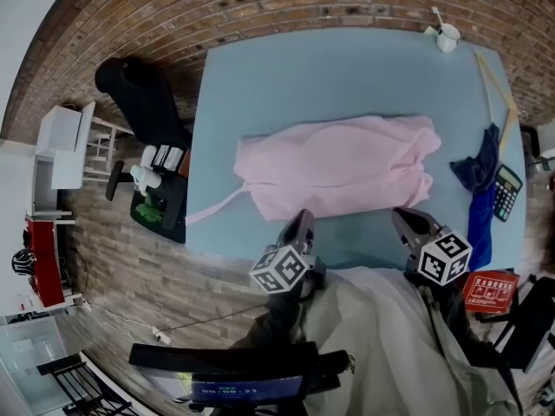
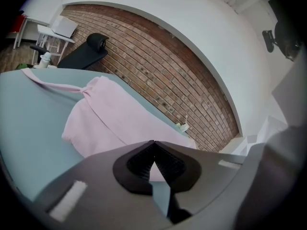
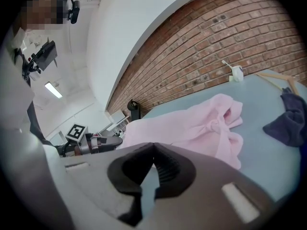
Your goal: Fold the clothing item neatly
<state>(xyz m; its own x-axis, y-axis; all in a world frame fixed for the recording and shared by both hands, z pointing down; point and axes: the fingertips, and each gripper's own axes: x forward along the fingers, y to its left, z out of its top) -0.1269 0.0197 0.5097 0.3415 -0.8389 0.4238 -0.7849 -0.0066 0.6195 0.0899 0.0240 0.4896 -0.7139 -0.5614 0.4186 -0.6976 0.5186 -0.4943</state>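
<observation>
A pink garment (image 1: 338, 167) lies in a loose long heap across the middle of the blue-grey table (image 1: 347, 68), with a thin strap (image 1: 212, 208) trailing to the left edge. My left gripper (image 1: 302, 218) hovers at the table's near edge, just short of the garment's front hem, jaws shut with nothing in them. My right gripper (image 1: 406, 222) sits at the near edge too, below the garment's right end, shut and empty. The pink cloth (image 2: 110, 123) fills the left gripper view, and the bunched end (image 3: 220, 123) shows in the right gripper view.
A dark blue cloth (image 1: 479, 180) drapes over the table's right side, beside a calculator (image 1: 507, 191) and a wooden stick (image 1: 494, 89). A white cup (image 1: 447, 37) stands at the far right corner. A red box (image 1: 490, 290) and a black chair (image 1: 143, 102) are off the table.
</observation>
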